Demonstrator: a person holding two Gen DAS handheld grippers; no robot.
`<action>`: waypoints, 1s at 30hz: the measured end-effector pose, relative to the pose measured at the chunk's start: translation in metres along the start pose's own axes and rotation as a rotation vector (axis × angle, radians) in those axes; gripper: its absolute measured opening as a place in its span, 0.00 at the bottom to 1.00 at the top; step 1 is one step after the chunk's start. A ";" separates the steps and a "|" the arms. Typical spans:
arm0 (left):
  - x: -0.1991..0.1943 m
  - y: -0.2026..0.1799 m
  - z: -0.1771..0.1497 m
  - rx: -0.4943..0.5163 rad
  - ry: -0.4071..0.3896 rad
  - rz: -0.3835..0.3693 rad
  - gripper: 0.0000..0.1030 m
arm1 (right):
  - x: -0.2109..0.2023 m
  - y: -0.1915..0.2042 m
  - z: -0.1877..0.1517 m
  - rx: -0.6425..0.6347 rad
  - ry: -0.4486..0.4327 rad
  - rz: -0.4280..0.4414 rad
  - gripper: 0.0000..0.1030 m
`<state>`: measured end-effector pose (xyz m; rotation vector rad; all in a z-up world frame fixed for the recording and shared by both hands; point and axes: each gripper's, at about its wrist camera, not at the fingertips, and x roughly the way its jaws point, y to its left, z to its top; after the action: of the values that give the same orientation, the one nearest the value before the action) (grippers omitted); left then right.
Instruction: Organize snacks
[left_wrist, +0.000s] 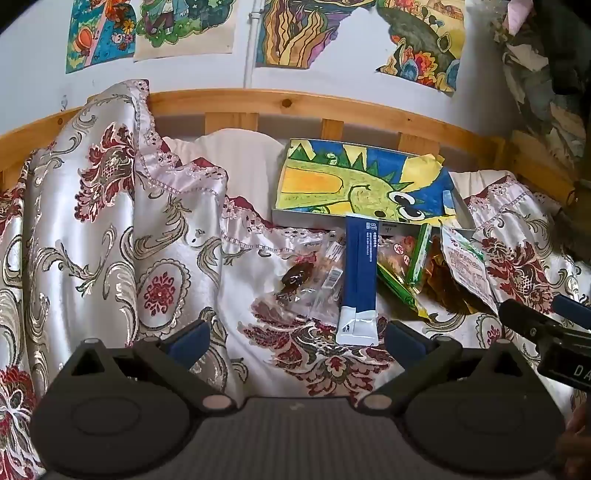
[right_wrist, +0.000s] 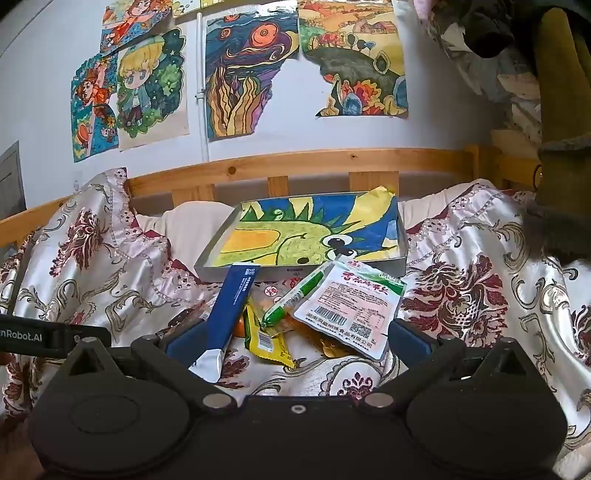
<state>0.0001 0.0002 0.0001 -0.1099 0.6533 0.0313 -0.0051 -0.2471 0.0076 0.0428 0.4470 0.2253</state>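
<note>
**Snacks heaped on the bed, both grippers spread wide and empty**

The snacks lie in a loose pile on the patterned bedspread (right_wrist: 480, 280), just in front of a shallow tray (right_wrist: 400, 254) lined with a bright dinosaur drawing. A long blue packet (left_wrist: 360, 280) lies at the left of the pile; beside it are a green stick pack (right_wrist: 295, 301), a yellow wrapper (right_wrist: 266, 339) and a white pouch (right_wrist: 351, 310) with a barcode. Clear wrappers (left_wrist: 314, 273) with something dark inside lie left of the blue packet.

The left gripper (left_wrist: 295, 338) and the right gripper (right_wrist: 295, 339) both have their fingers released, holding nothing.

What could go wrong, as I judge it: the packets overlap, so closing on one may drag or lift its neighbour. The satin cover is soft and creased, and fingers pressed low could pinch cloth along with a wrapper. The slick pouch may slip from a flat grip. The two grippers are near each other and could bump over the pile.

Hard to make out: what the clear wrappers hold, what lies under the white pouch, and the print on the packets. The bed's edges are cut off.
</note>
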 end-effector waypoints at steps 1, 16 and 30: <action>0.000 0.000 0.000 -0.001 -0.002 -0.001 1.00 | 0.000 0.000 0.000 0.001 0.000 0.000 1.00; 0.004 0.003 -0.005 -0.001 0.004 -0.001 1.00 | 0.000 0.000 0.000 0.007 0.009 0.000 1.00; 0.005 0.004 -0.007 -0.015 0.017 0.003 1.00 | 0.002 -0.001 -0.001 0.013 0.011 0.000 1.00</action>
<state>0.0002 0.0037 -0.0088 -0.1237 0.6701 0.0379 -0.0042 -0.2477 0.0057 0.0547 0.4599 0.2229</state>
